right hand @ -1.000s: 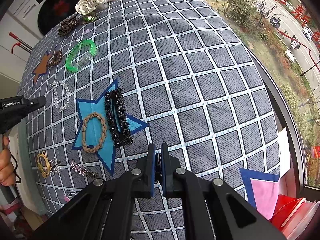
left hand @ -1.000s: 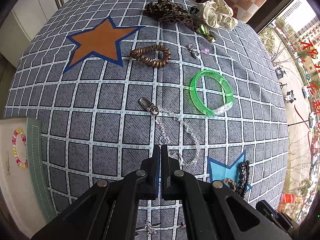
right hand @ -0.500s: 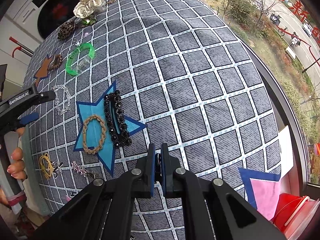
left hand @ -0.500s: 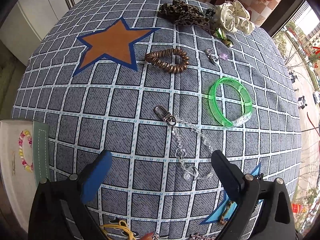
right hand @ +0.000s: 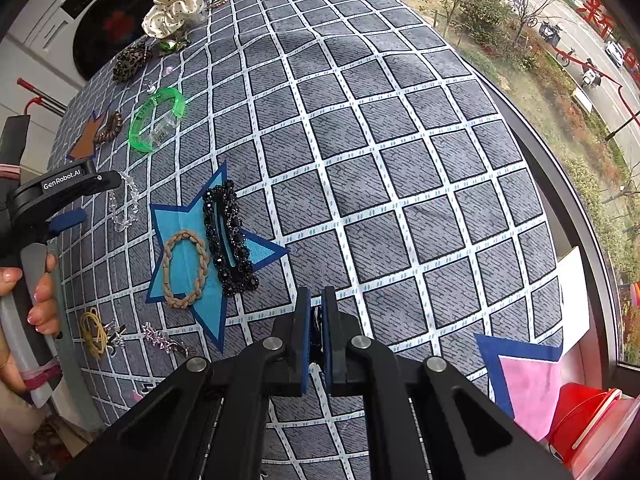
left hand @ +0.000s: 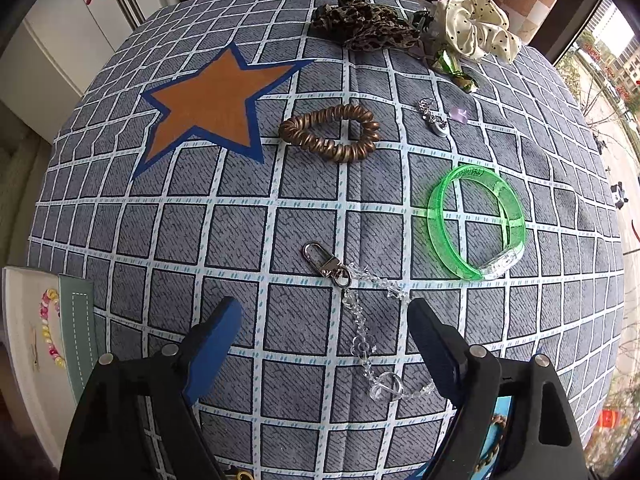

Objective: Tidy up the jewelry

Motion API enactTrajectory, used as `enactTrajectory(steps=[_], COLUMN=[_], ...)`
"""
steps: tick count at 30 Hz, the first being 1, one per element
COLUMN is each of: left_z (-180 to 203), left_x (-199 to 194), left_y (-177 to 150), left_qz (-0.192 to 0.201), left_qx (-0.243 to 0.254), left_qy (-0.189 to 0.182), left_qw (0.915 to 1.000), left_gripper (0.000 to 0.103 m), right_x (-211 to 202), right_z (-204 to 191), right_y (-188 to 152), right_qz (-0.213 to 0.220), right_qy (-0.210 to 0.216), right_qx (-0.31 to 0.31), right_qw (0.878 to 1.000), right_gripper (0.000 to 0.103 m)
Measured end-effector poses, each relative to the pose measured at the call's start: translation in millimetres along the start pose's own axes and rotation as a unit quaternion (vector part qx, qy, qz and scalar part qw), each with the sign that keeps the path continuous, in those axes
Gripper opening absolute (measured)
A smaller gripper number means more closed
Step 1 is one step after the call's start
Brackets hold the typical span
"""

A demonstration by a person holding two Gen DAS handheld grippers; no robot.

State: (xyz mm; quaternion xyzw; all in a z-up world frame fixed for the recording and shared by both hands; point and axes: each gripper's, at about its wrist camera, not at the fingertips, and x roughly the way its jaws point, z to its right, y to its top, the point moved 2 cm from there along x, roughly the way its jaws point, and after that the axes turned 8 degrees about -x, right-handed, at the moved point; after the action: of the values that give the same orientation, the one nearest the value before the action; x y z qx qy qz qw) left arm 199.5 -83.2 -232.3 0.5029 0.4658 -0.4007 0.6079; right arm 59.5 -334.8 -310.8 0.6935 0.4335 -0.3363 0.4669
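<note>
Spread wide now, left claw (left hand: 322, 312) straddles crystal chain (left hand: 362, 322).

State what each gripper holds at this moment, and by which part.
Nothing is held. The left gripper is open above the clear bead chain, not touching it. The right gripper is shut with nothing visible between its fingers.

Your left gripper's (left hand: 324, 316) right finger covers the far end of the clear bead chain (left hand: 360, 320) and most of the braided ring (left hand: 490, 436) beside it. Left of the chain, the tray (left hand: 24, 340) with the bead bracelet (left hand: 48, 328) is cut off by the frame edge. Beside the green bangle (left hand: 476, 222), the tiny charm (left hand: 434, 120) is too small to identify.
</note>
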Motion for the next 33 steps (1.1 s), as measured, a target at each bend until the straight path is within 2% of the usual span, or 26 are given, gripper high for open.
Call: enactTrajectory(steps=[4, 5, 6, 9, 12, 14, 16, 22, 28, 33], left_z=[-3, 1, 3, 7, 15, 21, 26, 24, 19, 8], left_x=[14, 17, 23, 30, 33, 30, 33, 27, 5, -22], left_y=[12, 13, 15, 23, 27, 26, 29, 33, 33, 19], left_qz=[0.006, 0.004, 0.0, 0.012, 0.015, 0.02, 0.02, 0.024, 0.039, 0.05], left_qx=[0.003, 0.006, 0.012, 0.02, 0.028, 0.043, 0.051, 0.043, 0.042, 0.034], left_qy=[0.009, 0.01, 0.014, 0.009, -0.001, -0.007, -0.011, -0.055, -0.082, -0.097], left_qw=[0.9999, 0.9999, 0.9998, 0.9997, 0.9995, 0.9988, 0.9985, 0.9973, 0.995, 0.9935], left_gripper=[0.091, 0.083, 0.08, 0.076, 0.057, 0.016, 0.014, 0.014, 0.014, 0.014], right_x=[-3, -2, -2, -1, -3, -4, -4, -8, -12, -21], right_z=[2, 3, 4, 4, 3, 2, 1, -2, -11, -28], right_y=[-1, -1, -1, -1, -1, -1, -1, -1, 2, 6], right_qz=[0.003, 0.003, 0.003, 0.003, 0.005, 0.005, 0.006, 0.012, 0.013, 0.018], right_qy=[0.001, 0.002, 0.002, 0.003, 0.004, 0.004, 0.005, 0.006, 0.009, 0.015], right_qx=[0.004, 0.004, 0.005, 0.006, 0.004, 0.003, 0.003, -0.002, -0.013, -0.033], right_qw=[1.0, 1.0, 1.0, 1.0, 1.0, 1.0, 1.0, 1.0, 1.0, 0.999], right_gripper=[0.006, 0.006, 0.006, 0.006, 0.006, 0.006, 0.006, 0.006, 0.006, 0.006])
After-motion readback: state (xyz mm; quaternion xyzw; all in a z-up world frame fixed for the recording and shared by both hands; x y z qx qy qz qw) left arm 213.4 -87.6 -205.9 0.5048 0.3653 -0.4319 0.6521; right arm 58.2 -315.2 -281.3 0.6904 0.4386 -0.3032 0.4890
